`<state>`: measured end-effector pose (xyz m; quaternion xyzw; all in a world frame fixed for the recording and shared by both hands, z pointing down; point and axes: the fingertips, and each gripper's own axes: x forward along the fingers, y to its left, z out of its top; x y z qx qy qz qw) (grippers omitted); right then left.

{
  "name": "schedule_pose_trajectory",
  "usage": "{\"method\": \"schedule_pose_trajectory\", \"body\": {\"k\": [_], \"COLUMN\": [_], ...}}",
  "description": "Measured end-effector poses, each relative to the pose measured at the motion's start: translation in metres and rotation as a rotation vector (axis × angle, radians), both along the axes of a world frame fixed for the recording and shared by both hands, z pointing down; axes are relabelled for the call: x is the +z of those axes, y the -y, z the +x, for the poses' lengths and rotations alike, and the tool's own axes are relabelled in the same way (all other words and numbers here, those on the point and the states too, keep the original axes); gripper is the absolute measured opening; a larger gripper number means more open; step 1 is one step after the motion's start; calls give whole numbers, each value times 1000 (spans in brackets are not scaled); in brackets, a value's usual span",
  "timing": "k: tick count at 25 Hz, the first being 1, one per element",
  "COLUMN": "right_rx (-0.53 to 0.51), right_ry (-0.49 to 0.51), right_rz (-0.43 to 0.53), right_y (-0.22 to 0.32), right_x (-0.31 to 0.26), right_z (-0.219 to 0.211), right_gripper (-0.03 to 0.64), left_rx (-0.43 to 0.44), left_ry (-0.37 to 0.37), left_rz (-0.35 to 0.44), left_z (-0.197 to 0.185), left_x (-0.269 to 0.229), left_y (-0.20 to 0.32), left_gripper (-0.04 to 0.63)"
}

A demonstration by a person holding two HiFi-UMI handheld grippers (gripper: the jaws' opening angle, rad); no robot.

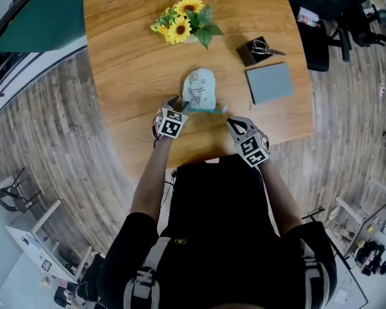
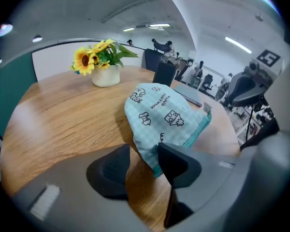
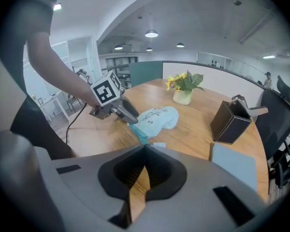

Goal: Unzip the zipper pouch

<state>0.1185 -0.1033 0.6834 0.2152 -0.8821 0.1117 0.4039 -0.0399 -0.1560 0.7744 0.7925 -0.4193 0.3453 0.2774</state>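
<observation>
A pale teal printed zipper pouch [image 1: 199,90] lies on the round wooden table [image 1: 128,76], its teal zipper edge [image 1: 206,110] facing me. My left gripper [image 1: 180,102] is at the pouch's near left corner. In the left gripper view the pouch [image 2: 164,112] reaches down between the jaws of the left gripper [image 2: 144,151], which stand open and apart from the cloth. My right gripper [image 1: 231,122] sits just off the zipper's right end. Seen from the right gripper [image 3: 145,149], its jaws are shut with nothing between them. The small pull tab [image 3: 158,145] lies just beyond its tips, and the pouch [image 3: 157,117] is farther off.
A vase of sunflowers [image 1: 185,18] stands behind the pouch. A black holder with a clip [image 1: 254,49] and a grey notebook [image 1: 270,82] lie to the right. The table's near edge runs just under both grippers. Chairs and desks stand around the room.
</observation>
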Motion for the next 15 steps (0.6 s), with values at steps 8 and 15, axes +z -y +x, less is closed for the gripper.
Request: {"method": "schedule_pose_trajectory", "body": {"k": [8, 15], "right_rx": [-1, 4], "right_ry": [13, 16], "right_rz": [-2, 0], "right_y": [-3, -3], "right_x": [1, -1], "right_z": [-1, 0], "right_gripper": [3, 3], "left_rx": [-15, -48], "left_ry": [117, 109], "left_rz": [19, 20], "left_z": [7, 18], "left_x": [4, 4], "left_y": [1, -6], "left_gripper": [171, 63]}}
